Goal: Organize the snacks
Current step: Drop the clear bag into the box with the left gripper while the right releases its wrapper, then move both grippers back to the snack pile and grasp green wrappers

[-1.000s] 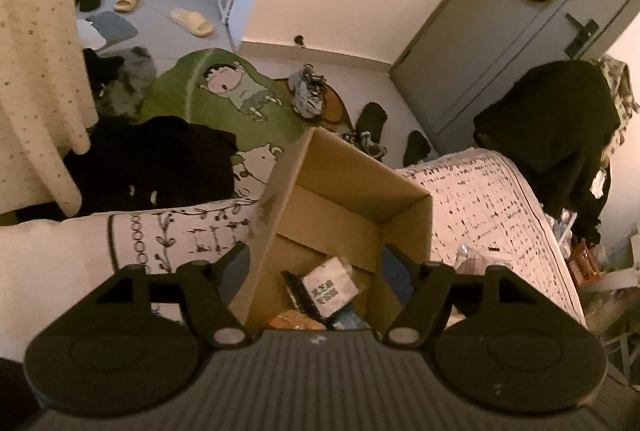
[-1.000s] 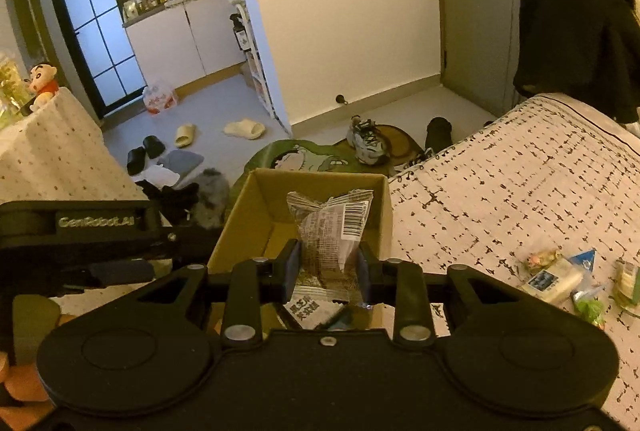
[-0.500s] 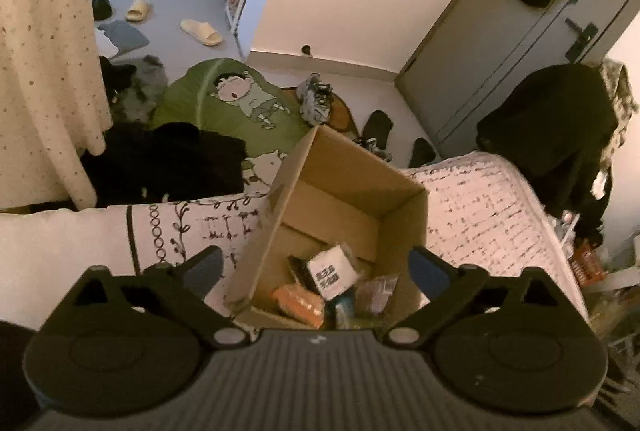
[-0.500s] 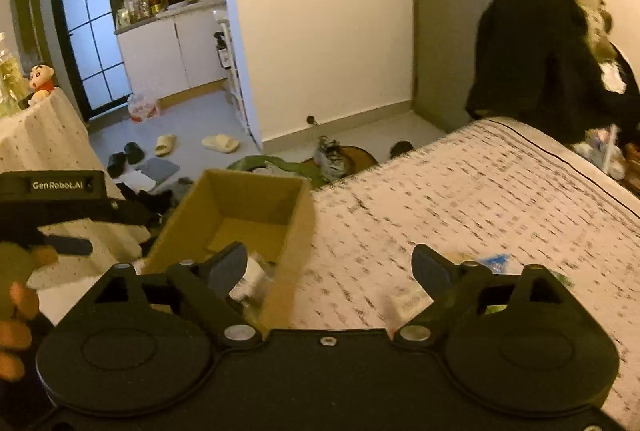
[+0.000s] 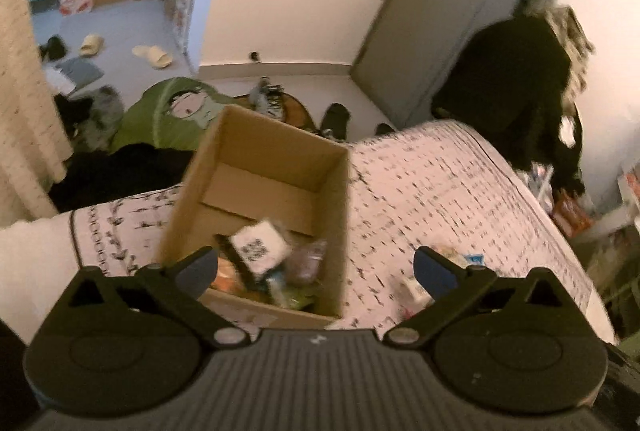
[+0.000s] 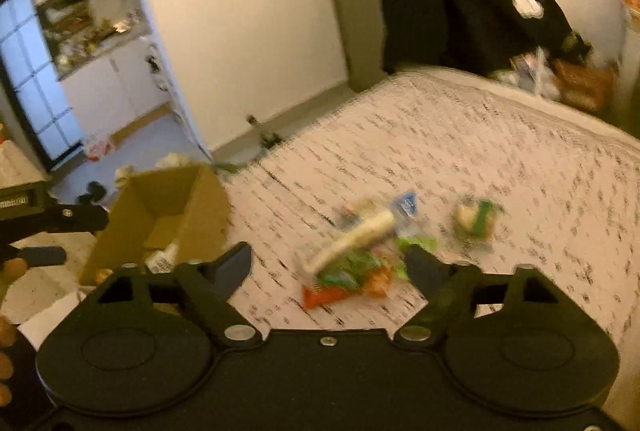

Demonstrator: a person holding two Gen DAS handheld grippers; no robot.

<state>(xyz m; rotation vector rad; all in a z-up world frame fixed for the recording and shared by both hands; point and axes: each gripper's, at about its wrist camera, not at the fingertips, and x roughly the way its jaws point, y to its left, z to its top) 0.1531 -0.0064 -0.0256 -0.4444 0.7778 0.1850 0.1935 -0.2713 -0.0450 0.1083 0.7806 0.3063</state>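
Note:
An open cardboard box (image 5: 332, 215) stands on the patterned bedspread (image 5: 440, 183) and holds several snack packets, a white one (image 5: 260, 246) on top. My left gripper (image 5: 316, 267) hovers wide open over the box's near right corner, nothing between its fingers. In the right wrist view the same box (image 6: 176, 207) is at the left. A blurred pile of loose snacks (image 6: 360, 251) lies on the bedspread (image 6: 500, 159), with another green and white packet (image 6: 476, 217) to the right. My right gripper (image 6: 330, 263) is above the pile, its jaws closing with nothing pressed between them.
The other hand-held gripper (image 6: 48, 215) shows at the left edge of the right wrist view. Beyond the bed lie a green cartoon rug (image 5: 172, 111), shoes and slippers (image 5: 154, 55). A dark coat (image 5: 516, 91) hangs by the grey door (image 5: 432, 31).
The right gripper let go of its brown packet over the box, opened, and swung right to the snack pile. The left gripper opened wide and shifted right; more packets now lie in the box.

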